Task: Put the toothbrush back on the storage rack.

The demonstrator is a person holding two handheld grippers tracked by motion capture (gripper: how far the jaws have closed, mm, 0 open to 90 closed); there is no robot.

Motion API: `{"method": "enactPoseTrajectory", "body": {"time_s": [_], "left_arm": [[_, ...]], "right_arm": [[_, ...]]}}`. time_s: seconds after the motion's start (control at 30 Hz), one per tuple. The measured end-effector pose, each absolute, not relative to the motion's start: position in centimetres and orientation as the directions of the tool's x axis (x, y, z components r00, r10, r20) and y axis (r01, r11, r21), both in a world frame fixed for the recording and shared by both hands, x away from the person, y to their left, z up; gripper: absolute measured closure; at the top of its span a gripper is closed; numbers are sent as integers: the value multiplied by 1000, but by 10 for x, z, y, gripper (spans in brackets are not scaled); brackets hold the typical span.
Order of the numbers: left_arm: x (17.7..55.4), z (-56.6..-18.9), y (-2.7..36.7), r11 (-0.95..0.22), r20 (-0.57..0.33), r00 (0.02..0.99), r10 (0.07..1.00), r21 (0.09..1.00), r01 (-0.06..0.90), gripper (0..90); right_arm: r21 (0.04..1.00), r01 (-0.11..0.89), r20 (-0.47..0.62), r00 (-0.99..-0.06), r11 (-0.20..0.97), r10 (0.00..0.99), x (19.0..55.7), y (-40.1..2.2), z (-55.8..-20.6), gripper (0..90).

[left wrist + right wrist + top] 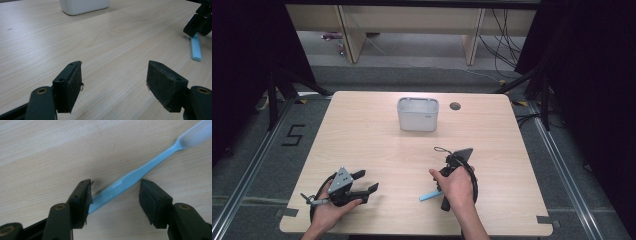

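A light blue toothbrush (130, 180) lies flat on the wooden table (377, 150), its white bristle head at the upper right of the right gripper view. My right gripper (116, 187) points down over it, open, with the jaws straddling the handle. One pad sits close against the handle's end; the other stands clear of it. In the high view the toothbrush (430, 195) pokes out to the left from under the hand holding the right gripper (440, 192). My left gripper (366, 181) rests low at the table's front left, open and with nothing in it (113, 75).
A white rectangular bin (418, 114) stands at the back centre of the table, with a round cable hole (455, 106) to its right. The left gripper view shows the bin (83, 6) far off and the toothbrush (196, 48) at the right.
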State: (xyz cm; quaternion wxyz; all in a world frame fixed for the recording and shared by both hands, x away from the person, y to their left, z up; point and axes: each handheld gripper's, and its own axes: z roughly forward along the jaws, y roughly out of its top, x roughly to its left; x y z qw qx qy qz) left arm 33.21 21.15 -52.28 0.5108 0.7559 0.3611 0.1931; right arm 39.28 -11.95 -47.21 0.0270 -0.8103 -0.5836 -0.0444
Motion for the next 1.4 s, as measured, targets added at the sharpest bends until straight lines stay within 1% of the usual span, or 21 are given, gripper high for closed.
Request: {"method": "enactPoseTrajectory", "body": {"time_s": [0.03,0.07,0.1,0.37,0.4,0.43,0.5,0.53,0.57,0.6,0.63,0.87,0.93,1.0,1.07,1.13,1.2,1.37,1.4], "left_arm": [[332,-523,211,-218,-76,666,742,912,347,280],[332,-523,211,-219,-76,666,742,912,347,280],[332,-523,211,-218,-76,666,742,912,347,280],[332,-523,211,-221,-75,669,740,911,347,280],[332,-523,211,-221,-75,669,739,911,347,280],[332,-523,211,-222,-74,670,739,912,346,280],[332,-523,211,-225,-72,671,738,911,346,280],[332,-523,211,-225,-73,671,738,911,346,280],[332,-523,211,-226,-72,671,738,911,346,280],[332,-523,211,-226,-72,672,737,910,347,279],[332,-523,211,-226,-73,672,737,910,347,279],[332,-523,211,-227,-72,672,737,910,347,279],[332,-523,211,-226,-73,672,737,910,347,279],[332,-523,211,-228,-73,672,737,910,348,278],[332,-523,211,-227,-73,673,737,910,347,278],[332,-523,211,-227,-73,673,736,910,347,278],[332,-523,212,-229,-73,673,736,909,348,278],[332,-523,212,-225,-76,671,737,909,350,278],[332,-523,212,-225,-76,671,738,909,350,278]], "right_arm": [[7,946,103,321,-323,942,393,-119,-473,448],[16,956,96,289,-292,953,393,-121,-473,449],[-1,943,102,331,-333,938,394,-118,-474,453],[11,943,77,331,-333,940,394,-115,-475,468],[27,936,81,348,-351,934,395,-114,-476,470],[38,953,65,299,-302,952,394,-117,-476,474],[49,957,53,284,-286,957,393,-117,-477,486],[39,945,64,322,-325,945,393,-113,-476,493],[28,946,62,320,-322,945,393,-113,-475,501],[38,945,57,323,-325,945,393,-113,-476,507],[39,955,45,291,-293,956,392,-115,-476,522],[34,958,42,284,-285,958,392,-116,-476,566],[36,963,42,267,-268,963,391,-118,-476,590],[15,957,46,288,-289,957,391,-117,-474,604],[-2,959,43,284,-284,958,391,-117,-474,615],[-1,961,42,276,-276,960,391,-118,-474,616],[13,955,44,296,-297,954,390,-117,-475,615],[12,953,60,301,-302,952,389,-117,-475,596],[14,963,54,268,-270,962,388,-119,-475,596]]}}
